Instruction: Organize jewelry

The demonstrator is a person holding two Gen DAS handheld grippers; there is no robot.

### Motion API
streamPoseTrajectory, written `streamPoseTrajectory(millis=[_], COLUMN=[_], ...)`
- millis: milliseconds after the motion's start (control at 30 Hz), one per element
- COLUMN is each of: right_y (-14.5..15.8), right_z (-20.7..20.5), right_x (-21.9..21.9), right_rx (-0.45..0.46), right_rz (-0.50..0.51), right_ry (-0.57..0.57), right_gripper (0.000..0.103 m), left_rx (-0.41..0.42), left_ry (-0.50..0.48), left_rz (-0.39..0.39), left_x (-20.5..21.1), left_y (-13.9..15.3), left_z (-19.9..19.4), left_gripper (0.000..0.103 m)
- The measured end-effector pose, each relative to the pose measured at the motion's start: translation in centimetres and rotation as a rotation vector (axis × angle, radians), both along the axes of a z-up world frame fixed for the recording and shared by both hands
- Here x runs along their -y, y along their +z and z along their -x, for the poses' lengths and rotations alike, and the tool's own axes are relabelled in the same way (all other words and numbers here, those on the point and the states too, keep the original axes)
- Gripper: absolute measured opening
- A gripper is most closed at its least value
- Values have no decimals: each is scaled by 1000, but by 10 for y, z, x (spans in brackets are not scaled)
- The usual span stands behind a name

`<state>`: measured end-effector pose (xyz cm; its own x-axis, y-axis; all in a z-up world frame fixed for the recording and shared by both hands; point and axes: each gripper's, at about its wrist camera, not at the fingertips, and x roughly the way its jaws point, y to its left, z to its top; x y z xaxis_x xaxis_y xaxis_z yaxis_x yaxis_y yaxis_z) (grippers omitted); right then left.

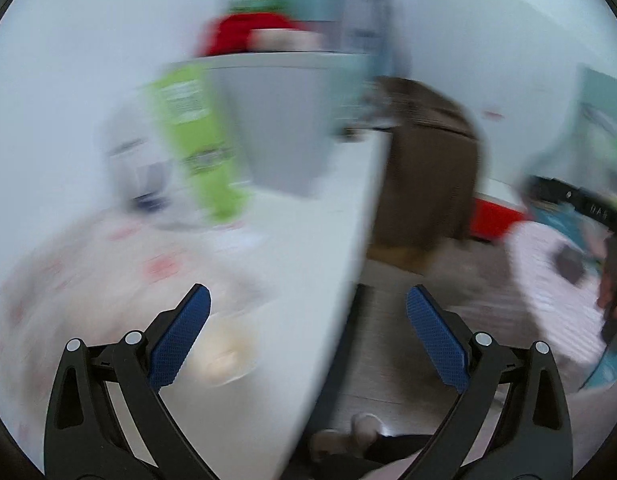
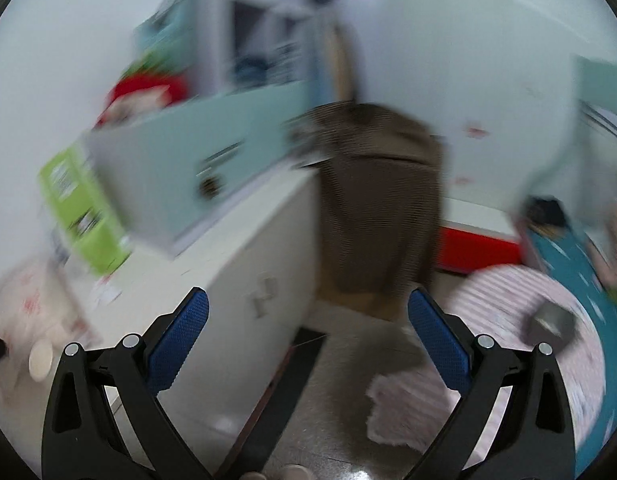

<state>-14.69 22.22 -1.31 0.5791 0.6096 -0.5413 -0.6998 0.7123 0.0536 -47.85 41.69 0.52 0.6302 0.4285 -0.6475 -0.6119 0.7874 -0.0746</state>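
1. Both views are badly smeared, and no jewelry can be made out in either; where it lies cannot be told.
2. The left gripper (image 1: 308, 334) has its blue-padded fingers spread wide with nothing between them, above the edge of the white table (image 1: 308, 240).
3. The right gripper (image 2: 308, 336) is likewise wide apart and empty, looking past the table corner toward the floor.
4. A small pale round dish (image 1: 224, 354) sits on the table just beside the left gripper; its contents are too blurred to name. A green carton (image 1: 196, 140) stands farther back.
5. Judgement: jewelry is likely light, small and slippery, chains limp, stones or clasps delicate. A gentle pinch on a solid part such as a clasp or band seems safest.
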Motion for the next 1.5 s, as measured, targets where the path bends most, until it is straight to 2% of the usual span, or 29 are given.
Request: streamPoseTrajectory(millis=[33,100,133,200,267,400,467,533,633,700,800,900,1000,1200,1300,1367,1433,1500], right_y=[5,11,14,17,17,16,17,19,24,28,29,28,25,10,-4,-15,-32,-54], right_z=[0,4,8,16,21,11,6,-6,-31,-52,-74,-93,-102,-124,-150,-166,-184,-207], right_x=[28,75,109,156,188,266,292,322,362,393,415,421,427,419,418,421,426,430], right_rx=[0,5,20,63,85,70,78,94,116,99,86,57,49,-18,-63,-97,-125,-183], right_rz=[-32,-82,-115,-142,-129,-128,-138,-129,-100,-89,-89,-40,-63,-68,-8,36,55,101], right_ry=[-71,-185,-255,-364,-469,-657,-706,-724,-712,-707,-648,-641,-608,-610,-674,-720,-739,-754], right_gripper=[96,96,96,96,96,96,96,96,96,96,96,96,96,96,96,96,96,96], left_rx=[31,103,113,86,49,42,44,42,49,62,99,72,57,0,-27,-81,-133,-192], left_ry=[-53,-183,-238,-310,-395,-549,-584,-576,-567,-543,-535,-527,-557,-570,-568,-559,-560,-546], left_rz=[25,74,84,83,75,58,12,-35,-50,-36,-15,-57,-102,-62,-59,-40,-13,-23], left_x=[20,35,51,62,90,153,182,206,261,295,340,379,407,405,395,384,373,361], left_y=[4,12,7,-4,-4,-5,-5,-11,-16,-12,-4,4,6,-10,-29,-51,-78,-111], left_z=[-20,-49,-79,-130,-158,-206,-228,-262,-305,-331,-362,-385,-402,-445,-470,-495,-518,-541], left_gripper=[98,98,98,98,98,98,98,98,98,98,98,98,98,98,98,98,98,98])
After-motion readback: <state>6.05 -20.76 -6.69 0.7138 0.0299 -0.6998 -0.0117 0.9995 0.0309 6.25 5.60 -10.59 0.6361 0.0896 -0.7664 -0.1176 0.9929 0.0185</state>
